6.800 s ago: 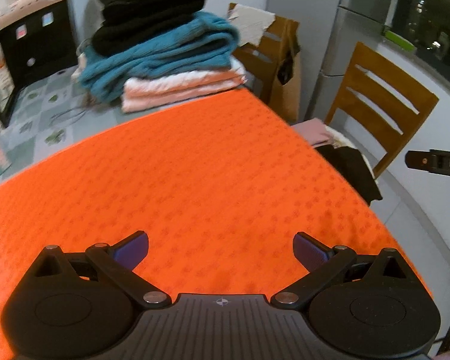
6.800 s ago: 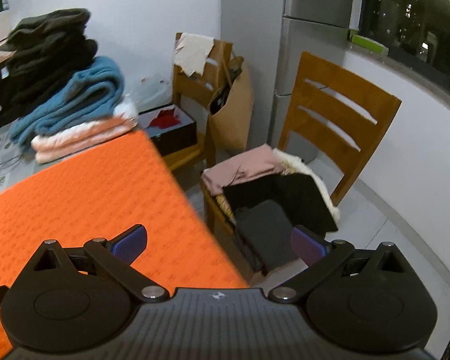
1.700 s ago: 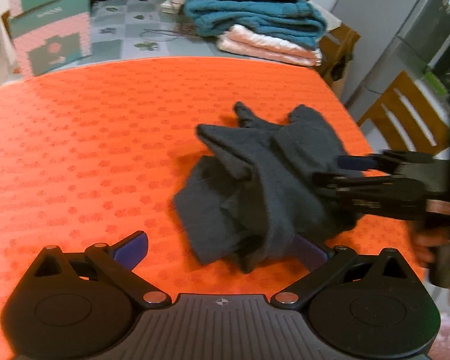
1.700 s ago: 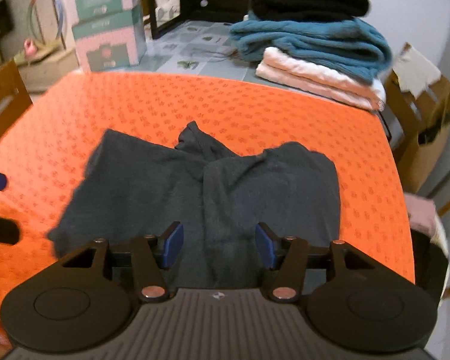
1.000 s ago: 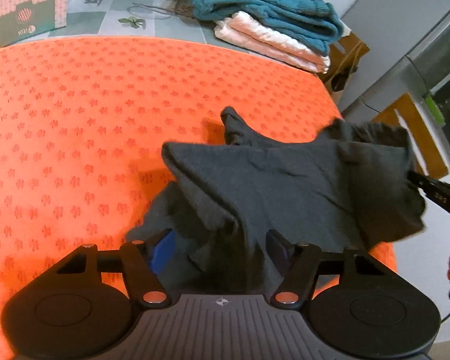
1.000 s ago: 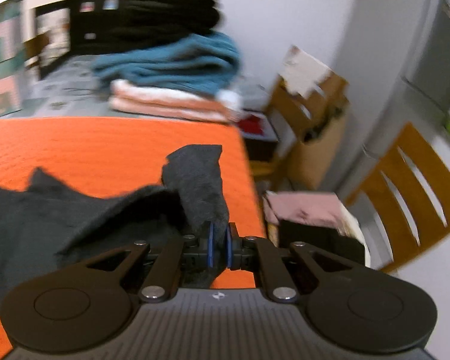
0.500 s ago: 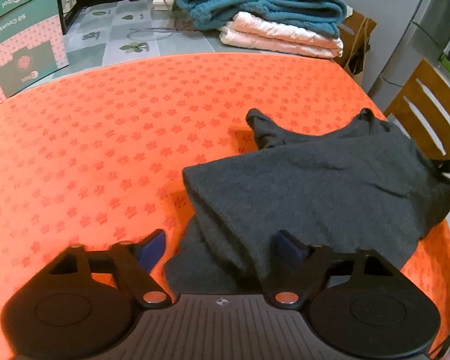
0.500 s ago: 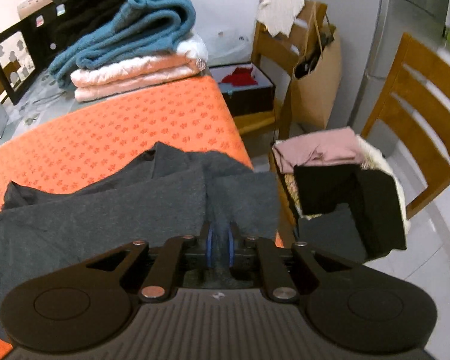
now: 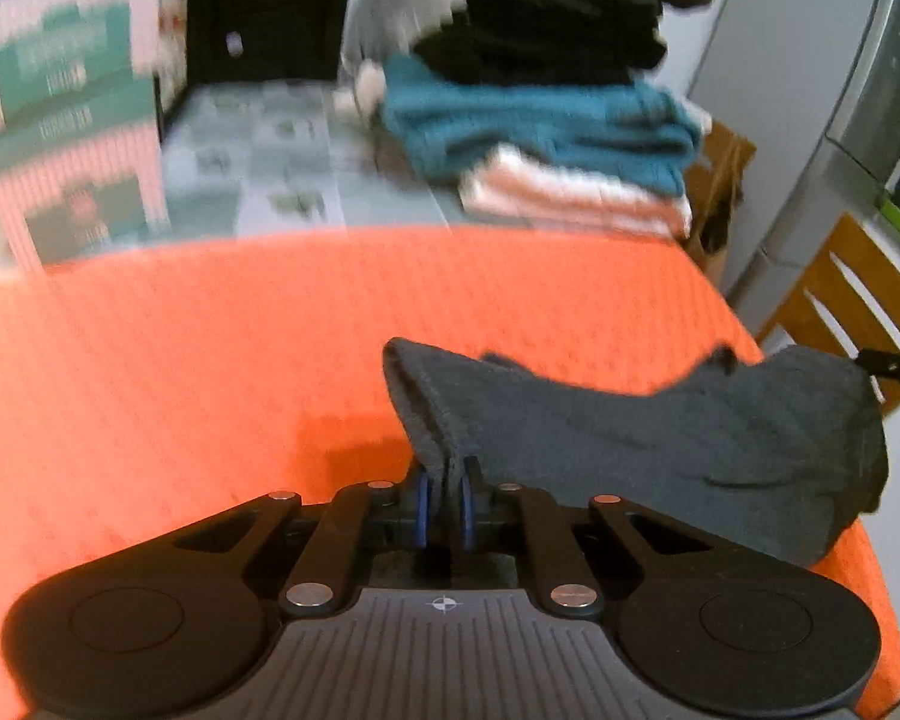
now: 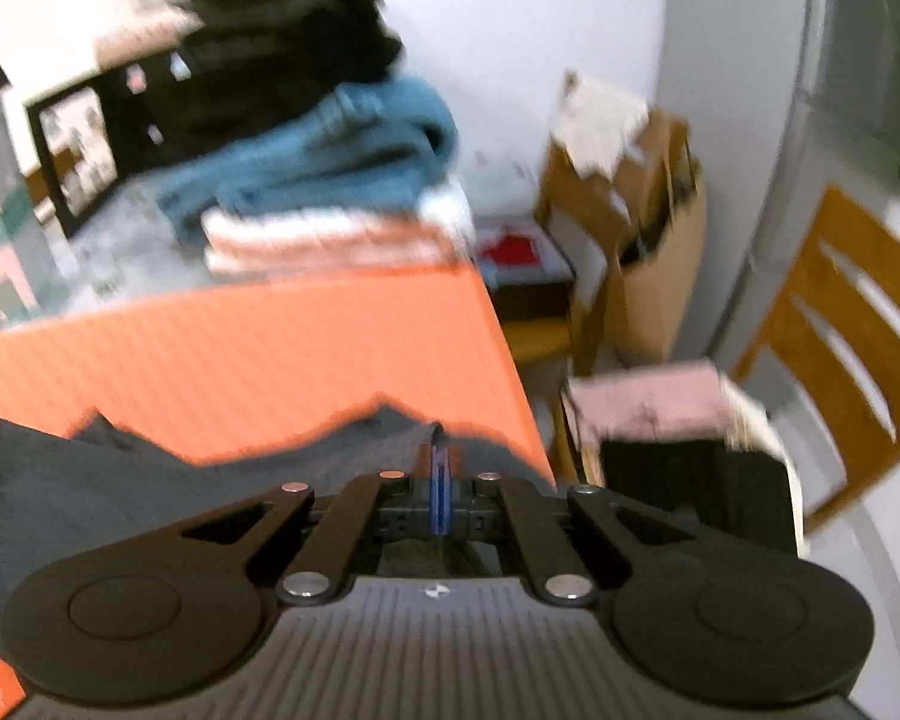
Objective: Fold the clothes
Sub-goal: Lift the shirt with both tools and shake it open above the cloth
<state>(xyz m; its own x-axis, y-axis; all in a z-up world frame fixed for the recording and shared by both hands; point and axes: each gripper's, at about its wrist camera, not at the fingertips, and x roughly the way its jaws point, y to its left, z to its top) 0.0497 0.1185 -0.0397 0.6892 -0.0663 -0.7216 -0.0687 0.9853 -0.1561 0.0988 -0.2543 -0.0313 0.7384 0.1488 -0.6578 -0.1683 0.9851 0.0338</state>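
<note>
The left gripper (image 9: 444, 507) sits at the lower centre of the left wrist view, its blue pads pressed onto a bunched edge of the dark grey garment (image 9: 660, 438). These jaws have just been closing, and the cloth is between them. The right gripper (image 10: 439, 501), lower centre of the right wrist view, is pinched tight on another edge of the same garment (image 10: 120, 492). Its tip also shows at the right edge of the left wrist view.

The garment stretches from the left pads toward the right of the frame, partly lifted above the orange tablecloth (image 9: 210, 360). Its far end hangs past the table's right edge.

Risks from this state:

- The left grip holds a thick gathered wad, not a single hem. Layers may slide out under tension, and the fold line would then run crooked.
- If the grippers pull apart unevenly, the thinner pinch on the right may slip. The overhanging end would then drop toward the wooden chair (image 10: 840, 324) and the clothes on its seat.
- Both views are blurred, which suggests fast motion. A quick swing may carry the cloth into the stack of folded clothes (image 9: 546, 138) at upper centre.
- Dragging the garment low may wrinkle or shift the tablecloth.
</note>
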